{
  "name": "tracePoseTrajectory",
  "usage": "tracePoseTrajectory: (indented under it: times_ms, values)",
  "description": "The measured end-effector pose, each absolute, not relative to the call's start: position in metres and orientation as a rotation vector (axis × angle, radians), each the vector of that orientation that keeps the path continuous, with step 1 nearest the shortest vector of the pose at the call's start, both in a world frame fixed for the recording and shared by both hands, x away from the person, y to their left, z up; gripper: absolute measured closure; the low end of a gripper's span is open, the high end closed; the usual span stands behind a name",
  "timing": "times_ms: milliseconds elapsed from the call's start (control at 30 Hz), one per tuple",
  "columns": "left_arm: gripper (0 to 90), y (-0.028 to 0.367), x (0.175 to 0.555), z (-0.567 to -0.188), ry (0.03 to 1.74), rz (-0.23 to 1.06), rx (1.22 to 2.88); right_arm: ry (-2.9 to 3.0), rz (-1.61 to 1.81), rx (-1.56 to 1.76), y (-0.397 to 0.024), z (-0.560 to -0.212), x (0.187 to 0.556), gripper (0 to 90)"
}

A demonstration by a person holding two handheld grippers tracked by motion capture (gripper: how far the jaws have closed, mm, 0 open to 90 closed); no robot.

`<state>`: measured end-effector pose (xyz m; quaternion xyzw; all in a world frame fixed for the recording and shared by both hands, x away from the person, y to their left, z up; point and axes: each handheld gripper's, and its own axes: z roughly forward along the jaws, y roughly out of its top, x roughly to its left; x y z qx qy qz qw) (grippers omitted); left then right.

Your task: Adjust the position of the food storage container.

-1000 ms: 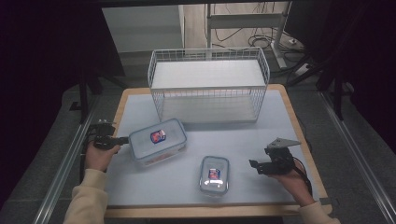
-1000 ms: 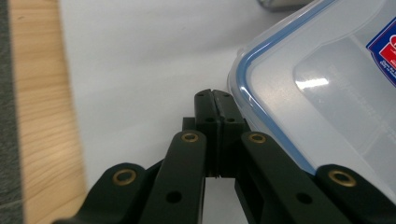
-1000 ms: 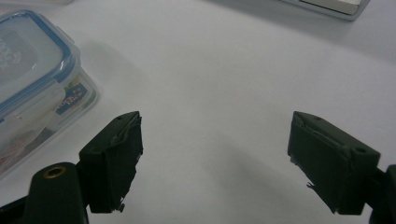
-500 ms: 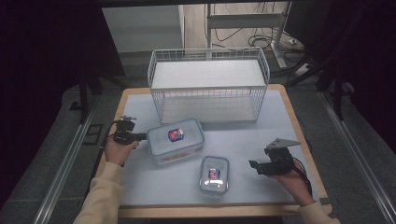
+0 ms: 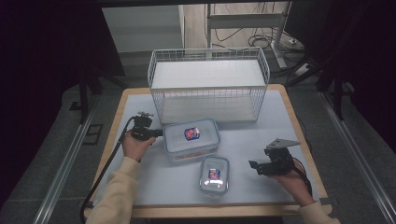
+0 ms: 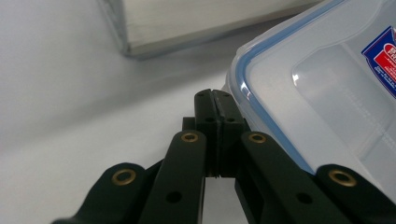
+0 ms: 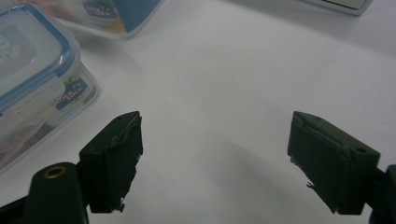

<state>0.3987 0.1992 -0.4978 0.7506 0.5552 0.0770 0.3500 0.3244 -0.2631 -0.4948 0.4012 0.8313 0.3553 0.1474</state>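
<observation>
Beside the wire basket (image 5: 208, 84), the left gripper (image 5: 158, 133) presses its closed jaws against the large container (image 5: 191, 138), apparently gripping nothing. Right gripper (image 5: 253, 164) gapes near the small container (image 5: 214, 174).

white wire basket (image 5: 208, 84), clear tubs with blue-trimmed lids (image 5: 191, 138) and red-blue stickers (image 5: 191, 133), pale grey surface (image 5: 261, 135) edged in wood, black tools (image 7: 212, 163)

Container labels (image 5: 192, 134) (print perhaps too small)
</observation>
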Motion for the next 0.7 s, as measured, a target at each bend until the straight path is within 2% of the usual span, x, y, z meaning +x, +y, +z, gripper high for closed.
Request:
tracePoseTrajectory:
  times_ms: [700]
  values:
    - [90.0,0.165,0.417,-0.501,1.410,0.187,1.893,2.400,1.010,1.158,-0.265,-0.497,0.325,18.3]
